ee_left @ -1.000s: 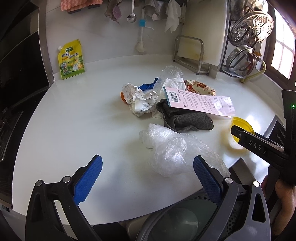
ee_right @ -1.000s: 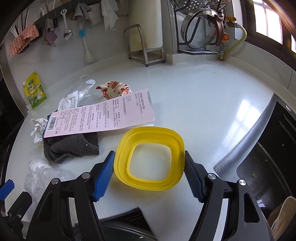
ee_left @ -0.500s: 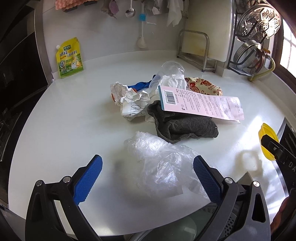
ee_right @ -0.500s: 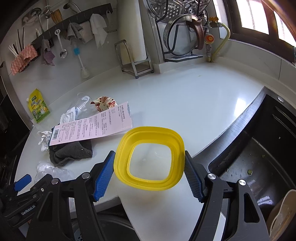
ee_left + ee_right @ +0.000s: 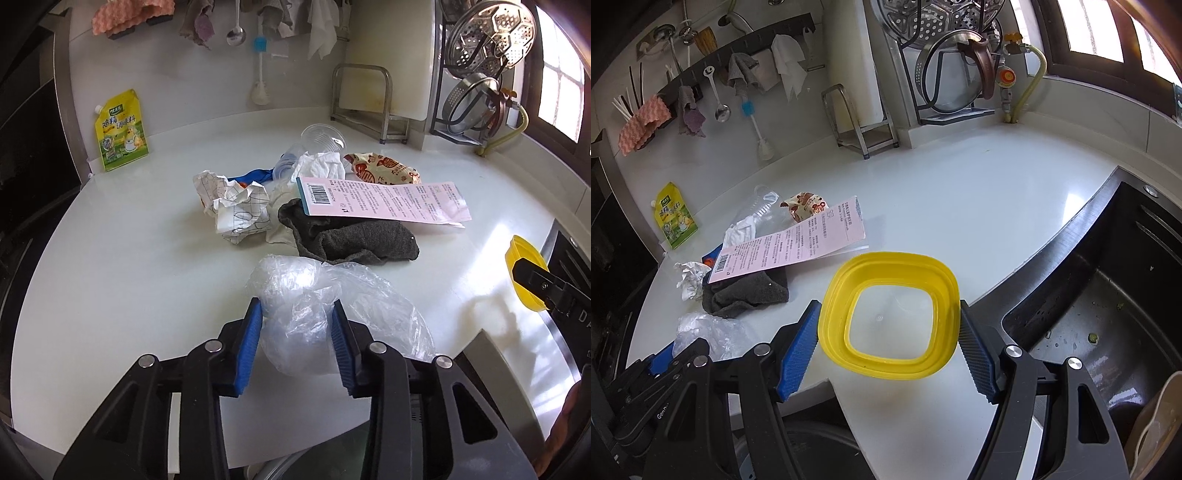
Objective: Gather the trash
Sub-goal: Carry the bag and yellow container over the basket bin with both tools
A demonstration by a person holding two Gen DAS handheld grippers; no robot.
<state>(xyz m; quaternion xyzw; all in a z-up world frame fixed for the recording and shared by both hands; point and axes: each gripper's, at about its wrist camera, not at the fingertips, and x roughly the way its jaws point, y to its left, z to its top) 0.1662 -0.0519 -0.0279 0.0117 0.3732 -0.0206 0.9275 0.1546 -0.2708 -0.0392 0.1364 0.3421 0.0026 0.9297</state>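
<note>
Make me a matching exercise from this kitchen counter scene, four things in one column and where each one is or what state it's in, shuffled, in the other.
1. clear plastic bag
2. yellow lid
3. pink label sheet
4. yellow seasoning pouch

A. leaning against the back wall
B. lying over the grey cloth
C. pinched by the left gripper
D. held off the counter in the right gripper

Pairs: 1-C, 2-D, 3-B, 4-A

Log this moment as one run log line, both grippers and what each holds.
left gripper: jaws just closing, pads on clear plastic bag | right gripper: shut on yellow lid, lifted off counter | pile unsorted
</note>
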